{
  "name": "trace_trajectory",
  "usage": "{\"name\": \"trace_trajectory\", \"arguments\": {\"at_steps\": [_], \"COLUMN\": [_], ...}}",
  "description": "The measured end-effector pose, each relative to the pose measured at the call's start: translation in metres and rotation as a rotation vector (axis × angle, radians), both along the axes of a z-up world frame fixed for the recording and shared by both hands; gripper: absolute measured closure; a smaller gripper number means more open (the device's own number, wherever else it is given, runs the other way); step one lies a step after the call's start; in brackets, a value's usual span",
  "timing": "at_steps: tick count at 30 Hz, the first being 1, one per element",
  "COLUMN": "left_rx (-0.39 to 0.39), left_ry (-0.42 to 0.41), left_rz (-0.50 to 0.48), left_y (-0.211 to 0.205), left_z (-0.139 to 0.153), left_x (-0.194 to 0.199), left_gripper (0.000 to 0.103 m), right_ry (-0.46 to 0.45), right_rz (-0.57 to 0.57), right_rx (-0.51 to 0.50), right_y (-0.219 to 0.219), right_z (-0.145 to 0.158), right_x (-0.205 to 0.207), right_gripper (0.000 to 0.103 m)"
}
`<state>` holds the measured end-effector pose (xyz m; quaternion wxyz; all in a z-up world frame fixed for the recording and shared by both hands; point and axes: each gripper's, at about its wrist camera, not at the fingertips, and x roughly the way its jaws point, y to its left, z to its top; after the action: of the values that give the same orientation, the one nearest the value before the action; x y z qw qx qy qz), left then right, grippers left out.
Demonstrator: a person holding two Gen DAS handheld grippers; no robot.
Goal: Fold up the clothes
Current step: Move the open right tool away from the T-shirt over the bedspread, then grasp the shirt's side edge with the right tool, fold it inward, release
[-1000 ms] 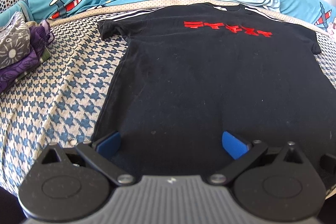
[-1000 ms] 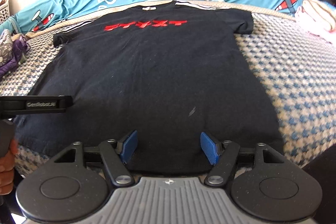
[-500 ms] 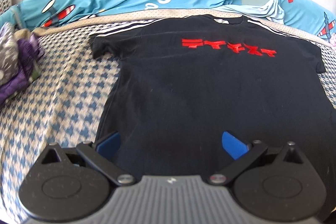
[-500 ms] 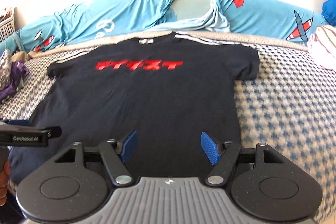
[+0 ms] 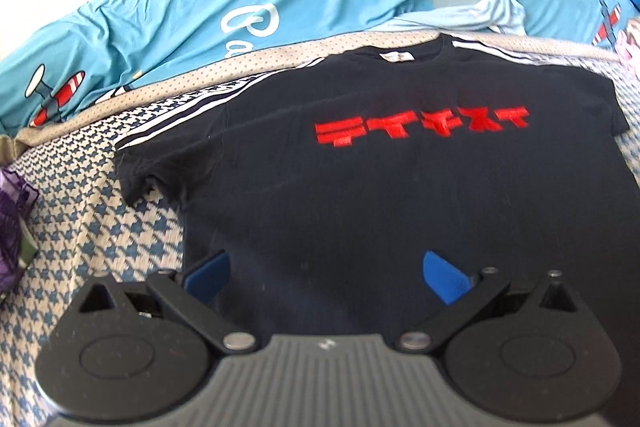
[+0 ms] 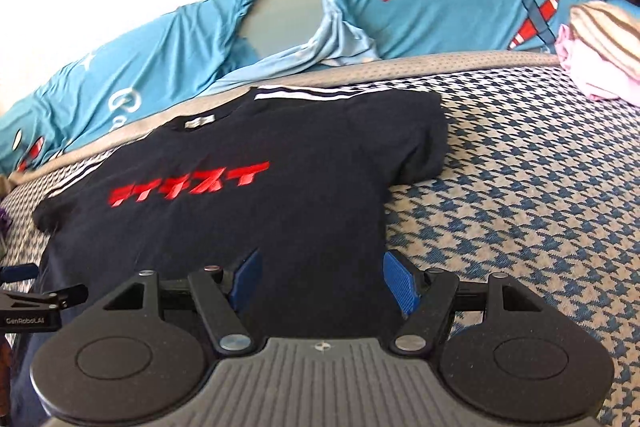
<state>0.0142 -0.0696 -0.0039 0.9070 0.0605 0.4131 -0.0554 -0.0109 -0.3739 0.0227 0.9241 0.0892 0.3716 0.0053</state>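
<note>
A black T-shirt (image 5: pixel 360 195) with red lettering and white shoulder stripes lies flat, front up, on the houndstooth bed cover, collar toward the pillows. My left gripper (image 5: pixel 326 273) hovers open over the shirt's left side, below the left sleeve, nothing between its blue pads. Over the shirt's (image 6: pixel 260 195) right side my right gripper (image 6: pixel 320 279) is open too, its right pad near the side seam below the right sleeve. The left gripper's body (image 6: pixel 36 303) shows at the left edge of the right wrist view.
Blue airplane-print pillows (image 5: pixel 200 15) line the head of the bed. Purple folded clothes (image 5: pixel 12 219) lie at the left edge. A pink and striped pile (image 6: pixel 600 59) sits at the right. Bare houndstooth cover (image 6: pixel 520 187) stretches right of the shirt.
Both grippers have travelled from the shirt's hem up toward the chest and sleeves; the shirt looms larger. Jaws unchanged, shirt not moved.
</note>
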Motion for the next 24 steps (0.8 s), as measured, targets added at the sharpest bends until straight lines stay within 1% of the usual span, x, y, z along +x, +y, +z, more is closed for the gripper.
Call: {"name": "trace_trajectory", "arguments": {"at_steps": [5,11,16,19,22,23,24], "left_rx": [-0.041,-0.074,-0.125,-0.130,-0.130,-0.132,-0.133], "left_ry": [0.011,0.031,0.059,0.042,0.044,0.046,0.048], "left_rz": [0.061,0.092,0.087,0.092,0.086,0.083,0.080], "left_y": [0.007,0.012,0.012,0.010,0.008,0.008,0.008], "left_z": [-0.001,-0.003,-0.006,-0.006,-0.006,-0.007,-0.007], "left_x": [0.020,0.034,0.037,0.034,0.034,0.034,0.033], "left_gripper": [0.000,0.000,0.000,0.000,0.000,0.000,0.000], "right_ry": [0.003,0.003,-0.004,-0.022,-0.034,-0.038,-0.040], "right_rz": [-0.061,-0.137,-0.238,-0.314,-0.375,-0.385,-0.391], "right_rx": [0.023,0.079,0.165,0.238,0.326,0.339,0.328], "right_y": [-0.015,-0.033,-0.054,-0.070,-0.082,-0.084,-0.083], "right_z": [-0.003,-0.008,-0.015,-0.020,-0.027,-0.030,-0.032], "right_x": [0.019,0.040,0.059,0.067,0.076,0.078,0.082], "right_gripper": [0.036,0.036,0.036,0.036,0.036,0.036,0.036]}}
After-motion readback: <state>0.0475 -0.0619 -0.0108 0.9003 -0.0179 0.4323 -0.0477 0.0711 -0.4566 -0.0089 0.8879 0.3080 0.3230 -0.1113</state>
